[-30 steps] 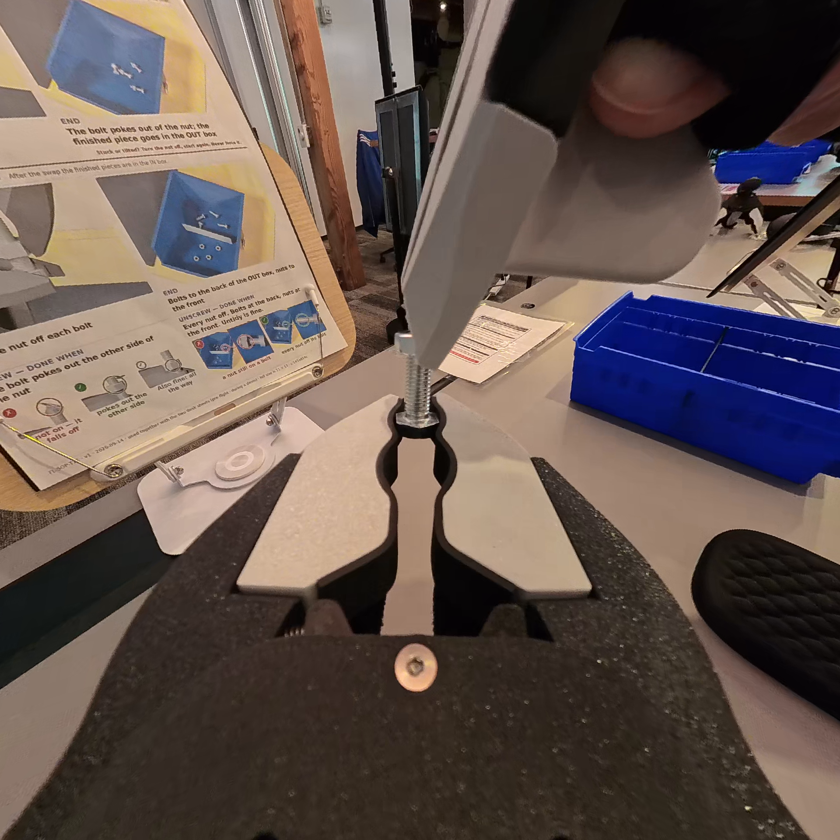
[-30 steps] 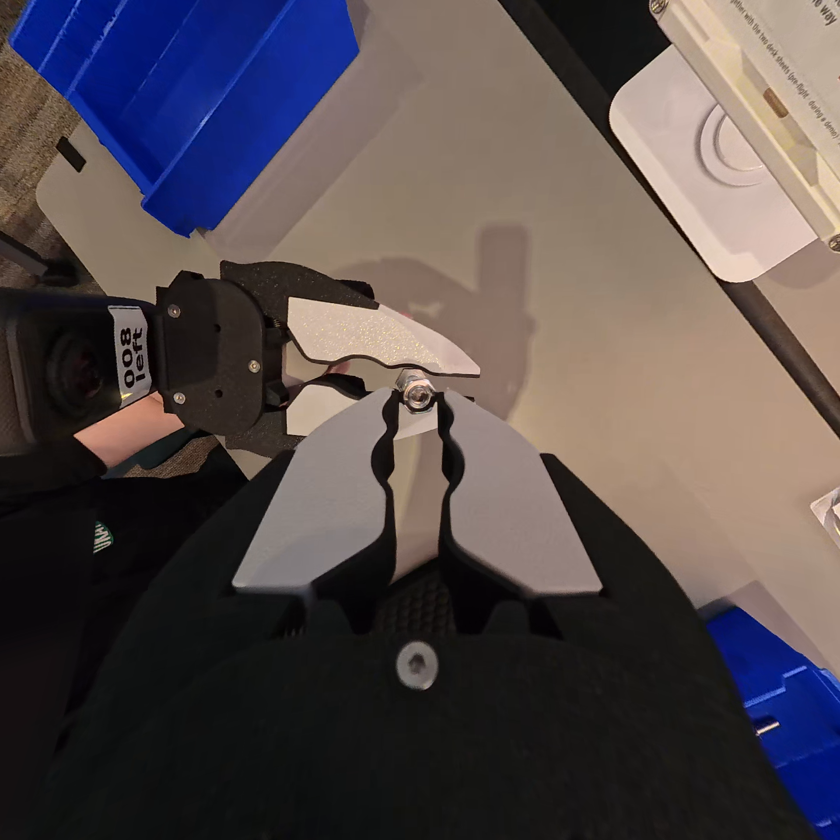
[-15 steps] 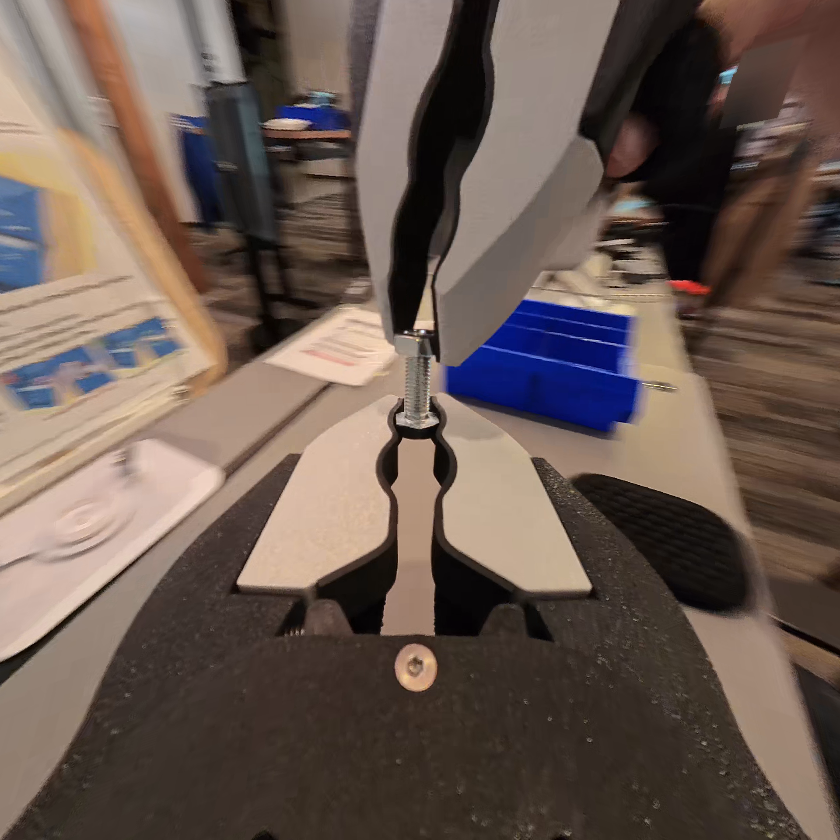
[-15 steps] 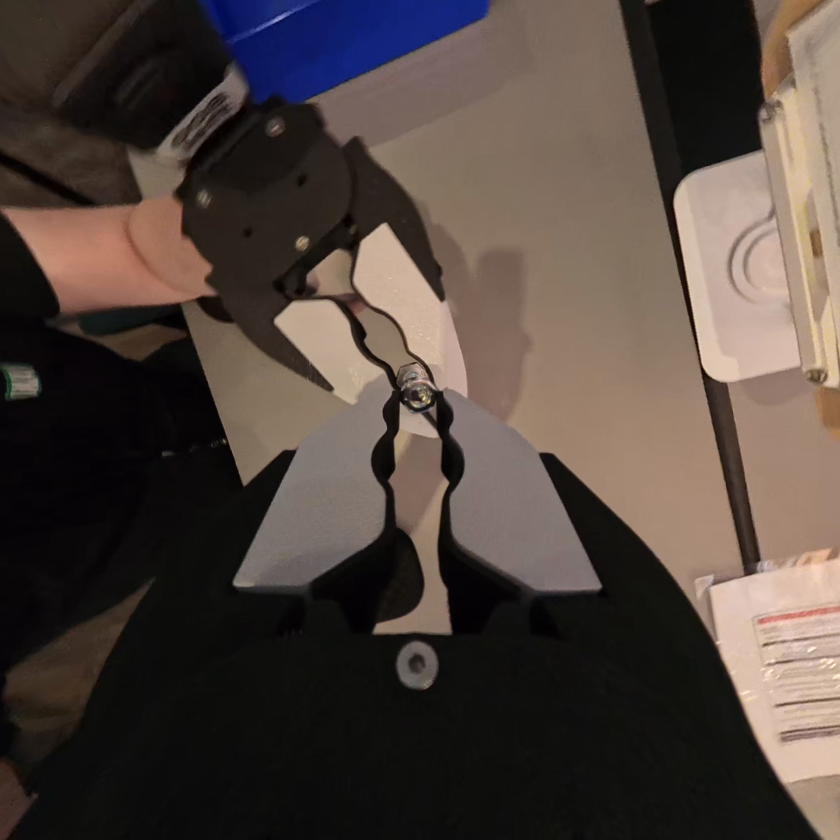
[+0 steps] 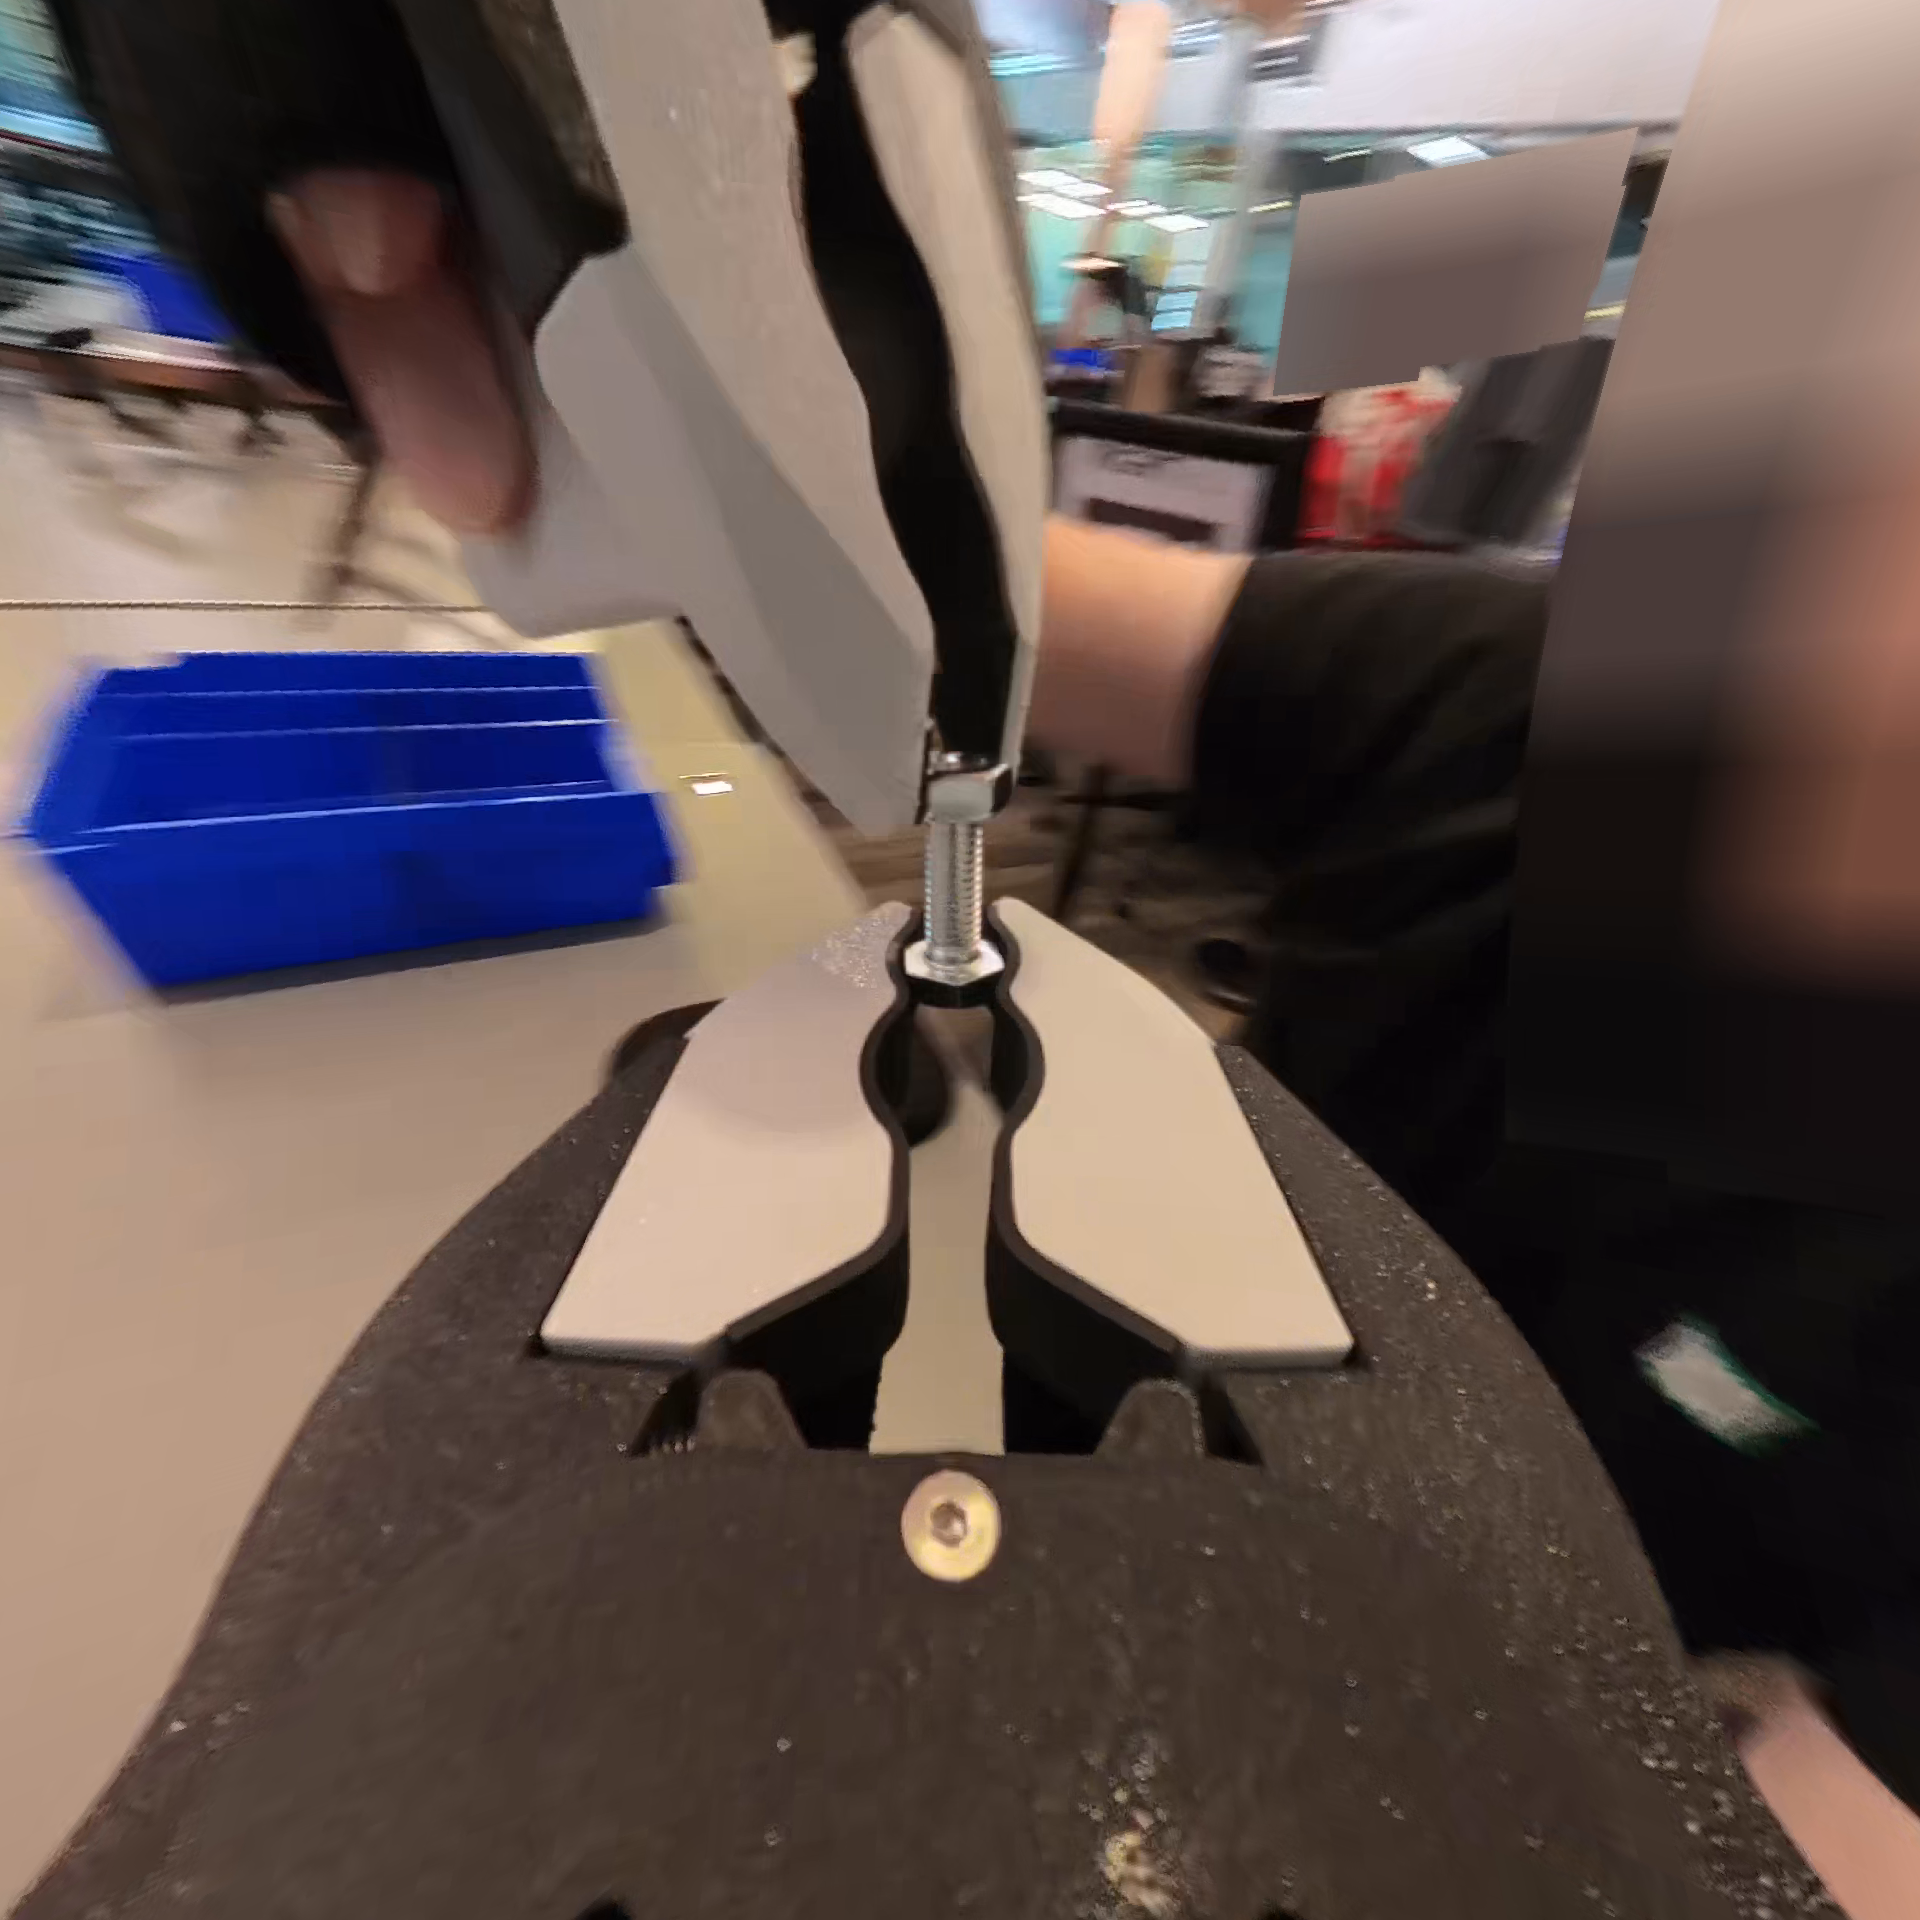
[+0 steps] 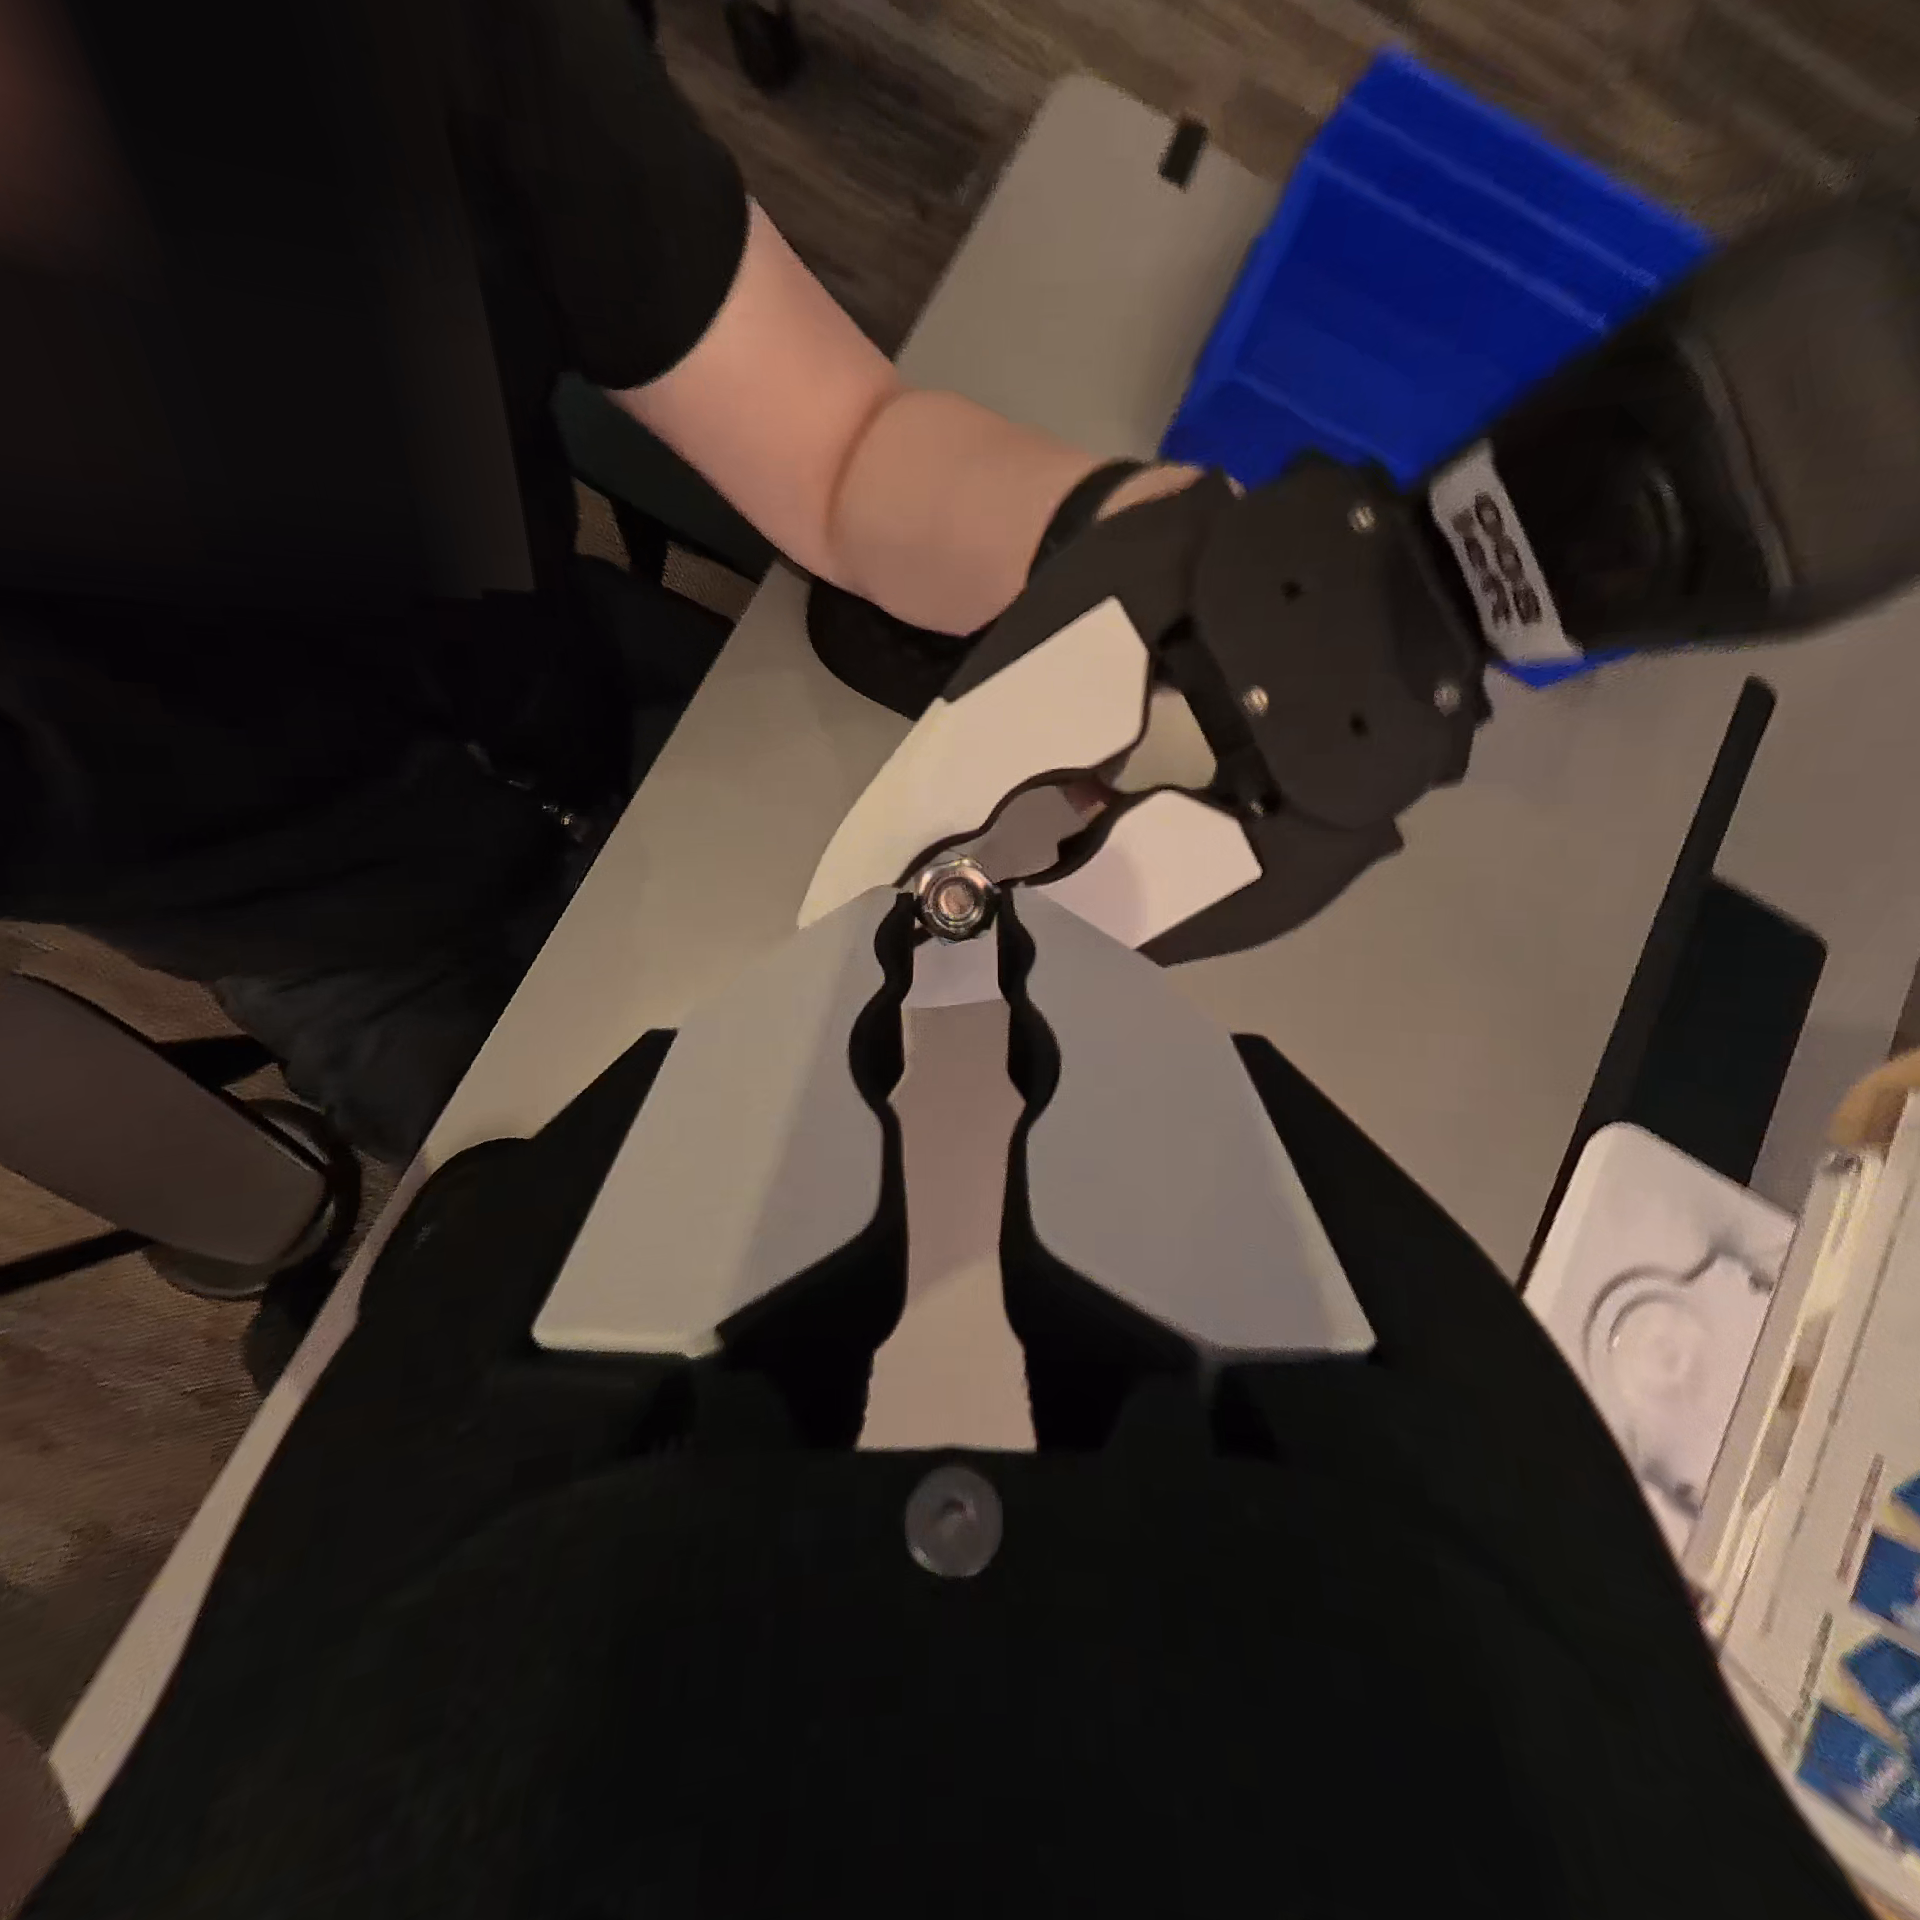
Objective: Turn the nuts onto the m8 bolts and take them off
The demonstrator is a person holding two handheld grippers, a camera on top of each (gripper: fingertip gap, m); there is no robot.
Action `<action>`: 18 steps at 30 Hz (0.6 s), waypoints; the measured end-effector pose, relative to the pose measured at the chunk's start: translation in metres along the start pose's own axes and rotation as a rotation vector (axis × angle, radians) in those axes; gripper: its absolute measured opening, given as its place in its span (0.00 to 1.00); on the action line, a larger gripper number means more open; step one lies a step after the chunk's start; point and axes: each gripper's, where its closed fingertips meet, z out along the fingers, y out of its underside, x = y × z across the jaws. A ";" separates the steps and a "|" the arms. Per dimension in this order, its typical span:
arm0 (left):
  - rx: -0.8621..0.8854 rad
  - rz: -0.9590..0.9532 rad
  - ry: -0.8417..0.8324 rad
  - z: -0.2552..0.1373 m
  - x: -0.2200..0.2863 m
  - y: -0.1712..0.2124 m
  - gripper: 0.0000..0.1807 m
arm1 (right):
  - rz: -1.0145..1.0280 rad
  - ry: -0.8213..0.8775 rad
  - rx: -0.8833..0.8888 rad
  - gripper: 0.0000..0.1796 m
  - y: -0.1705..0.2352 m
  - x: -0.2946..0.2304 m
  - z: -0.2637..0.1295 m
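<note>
The left tool [image 5: 951, 961] is closed narrowly on a silver hex nut [image 5: 952, 968], gripped in the notch at its tips. A bright, zinc-coloured bolt [image 5: 956, 868] stands upright out of that nut, its fine thread bare between nut and head. The hex head at the top is pinched by the right tool [image 5: 966, 764], which comes down from above with its tips tight on the head. From the right wrist view the right tool [image 6: 948, 904] looks straight down the bolt [image 6: 948, 902]: a round shiny end inside the six-sided head, with the left tool [image 6: 961, 868] crossing just beneath from the upper right. The assembly is held in the air above the pale worktop [image 5: 208, 1122], near its edge. A blue bin [image 5: 343, 810] with inner dividers sits on the worktop well apart from it, blurred.
</note>
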 end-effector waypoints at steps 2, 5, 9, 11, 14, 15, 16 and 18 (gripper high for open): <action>0.010 -0.039 0.124 0.004 0.016 0.000 0.06 | -0.062 -0.011 0.034 0.08 -0.006 -0.010 0.001; 0.007 -0.076 0.309 0.008 0.037 0.003 0.06 | -0.153 -0.024 0.049 0.08 -0.014 -0.023 0.007; 0.014 -0.090 0.433 0.013 0.051 0.004 0.06 | -0.200 -0.053 0.073 0.08 -0.020 -0.034 0.010; 0.012 -0.076 0.403 0.013 0.048 0.005 0.06 | -0.187 -0.055 0.077 0.08 -0.018 -0.033 0.009; 0.007 -0.090 0.399 0.012 0.047 0.006 0.06 | -0.166 -0.068 0.091 0.08 -0.017 -0.032 0.010; 0.002 -0.097 0.409 0.013 0.048 0.006 0.06 | -0.169 -0.077 0.091 0.08 -0.017 -0.033 0.010; -0.002 -0.103 0.423 0.014 0.049 0.007 0.06 | -0.173 -0.085 0.096 0.08 -0.017 -0.035 0.010; -0.009 -0.116 0.450 0.015 0.053 0.006 0.06 | -0.186 -0.099 0.109 0.08 -0.020 -0.038 0.010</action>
